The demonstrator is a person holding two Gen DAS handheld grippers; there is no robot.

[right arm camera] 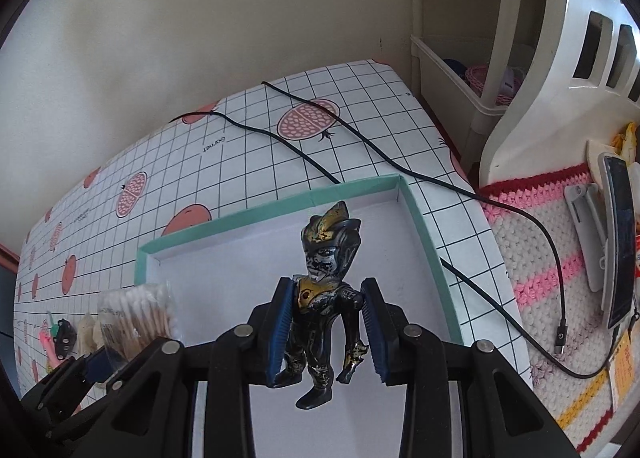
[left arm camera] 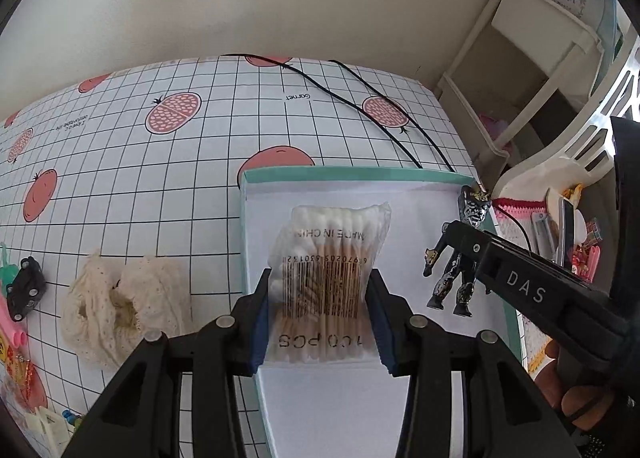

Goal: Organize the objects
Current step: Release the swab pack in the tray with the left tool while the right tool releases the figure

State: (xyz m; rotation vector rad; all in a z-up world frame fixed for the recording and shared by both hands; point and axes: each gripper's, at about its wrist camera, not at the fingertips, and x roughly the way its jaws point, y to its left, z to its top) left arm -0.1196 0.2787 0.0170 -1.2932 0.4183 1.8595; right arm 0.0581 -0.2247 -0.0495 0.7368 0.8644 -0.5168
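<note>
Holding a bag of cotton swabs (left arm camera: 328, 278) in your left gripper (left arm camera: 320, 322), you have its blue pads pressed against both sides of the packet, low in the centre of the left wrist view, over the white floor of a shallow teal-rimmed box (left arm camera: 360, 174). Your right gripper (right arm camera: 328, 326) is clenched on a black, silver and gold toy figure (right arm camera: 324, 298), pads at its shoulders and arms, head toward the top of the frame, legs dangling below the fingers; it sits centre-low in the right wrist view, also over the box interior. In the left wrist view that figure shows at right, just inside the box's right edge, beside the swab bag but apart from it. The box rests on a worktop (left arm camera: 160, 186) covered in a grid-and-pomegranate print. At lower left of that view lie a cream lace cloth (left arm camera: 120, 306) and a small black toy car (left arm camera: 25, 292). Two black cables (right arm camera: 304, 150) run across the worktop beyond the box.
</note>
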